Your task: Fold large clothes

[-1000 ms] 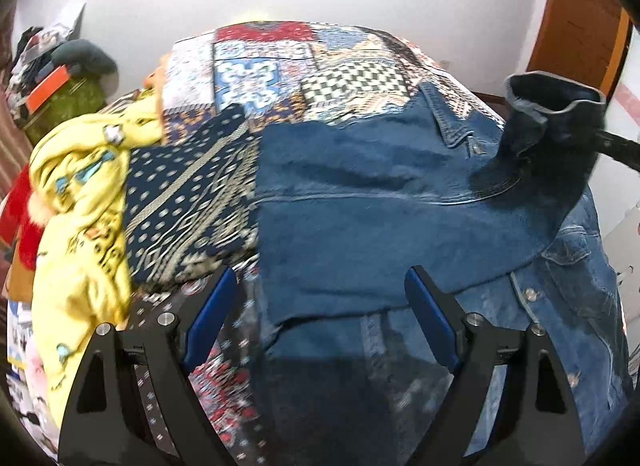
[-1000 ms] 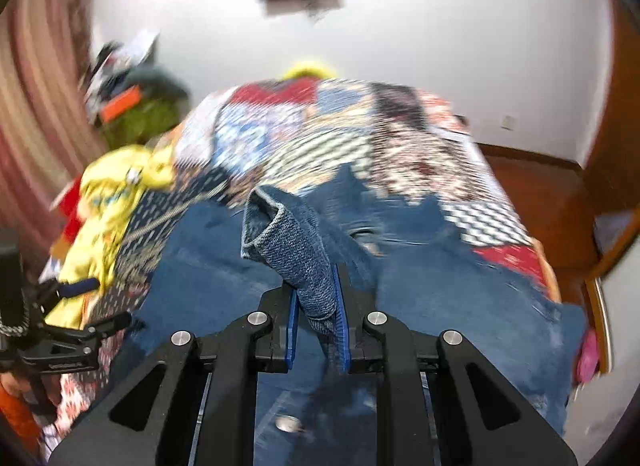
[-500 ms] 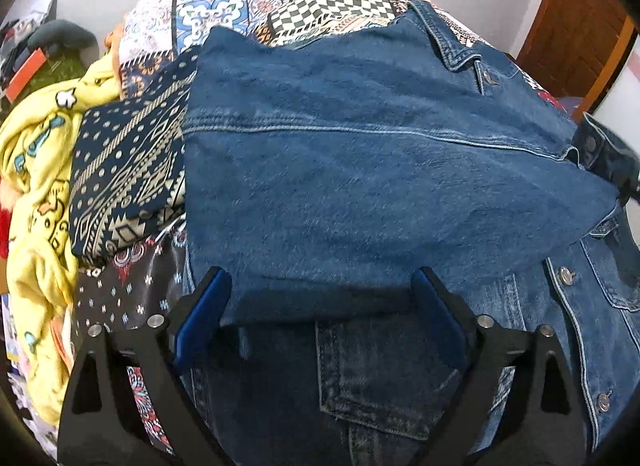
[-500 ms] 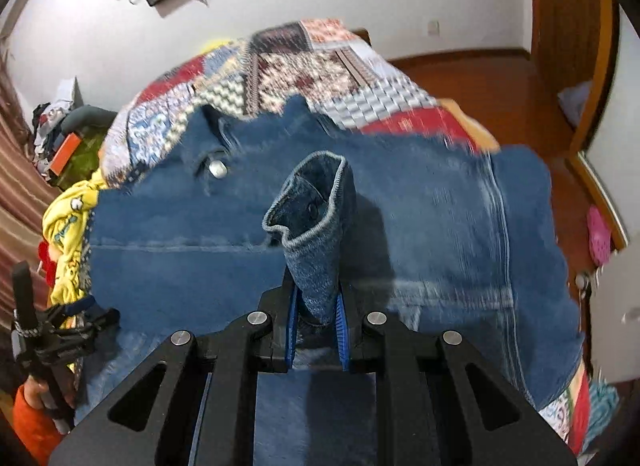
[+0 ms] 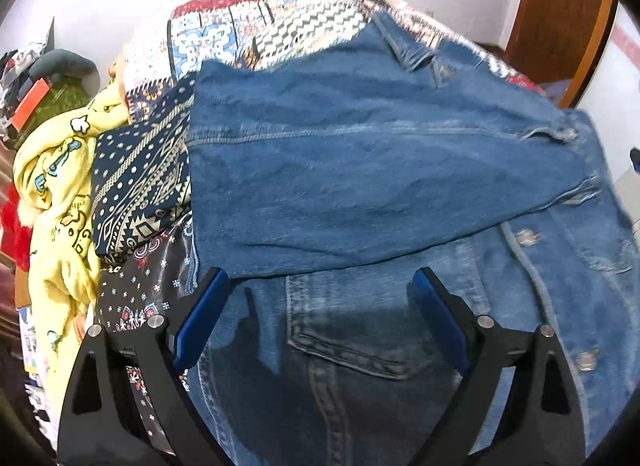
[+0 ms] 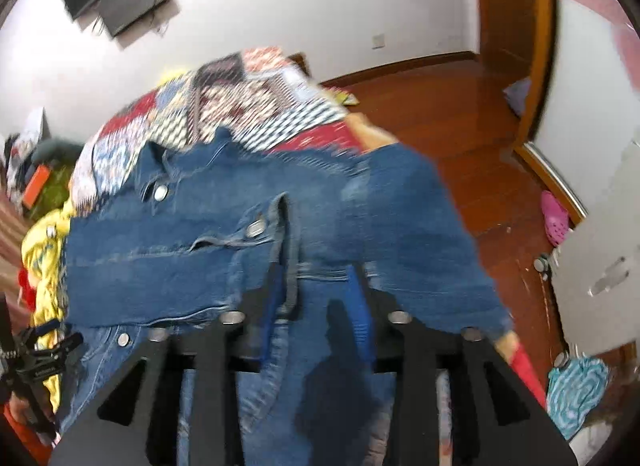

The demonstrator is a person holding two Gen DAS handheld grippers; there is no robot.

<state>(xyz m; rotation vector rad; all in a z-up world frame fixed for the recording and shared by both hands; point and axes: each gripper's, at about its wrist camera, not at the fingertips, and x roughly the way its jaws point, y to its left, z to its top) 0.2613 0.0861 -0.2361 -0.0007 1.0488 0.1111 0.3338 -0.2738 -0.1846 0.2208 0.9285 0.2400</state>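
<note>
A blue denim jacket (image 5: 360, 153) lies spread on the patchwork bedspread (image 5: 256, 29), with its sleeve folded across the body. My left gripper (image 5: 320, 306) is open and empty, hovering over the jacket's near hem and pocket. In the right wrist view the jacket (image 6: 180, 258) fills the middle, and the sleeve cuff (image 6: 286, 242) lies flat on it by the left finger. My right gripper (image 6: 316, 306) is open just above the denim, holding nothing. The left gripper also shows at the left edge of the right wrist view (image 6: 44, 350).
A navy patterned cloth (image 5: 136, 177) and a yellow printed garment (image 5: 56, 193) lie left of the jacket. Red cloth (image 5: 12, 225) sits at the far left. A wooden floor (image 6: 460, 113), door frame (image 6: 516, 25) and pink slipper (image 6: 554, 217) lie to the right of the bed.
My right gripper laid the sleeve cuff down on the jacket and opened, letting it go. My left gripper stayed open above the jacket's near edge.
</note>
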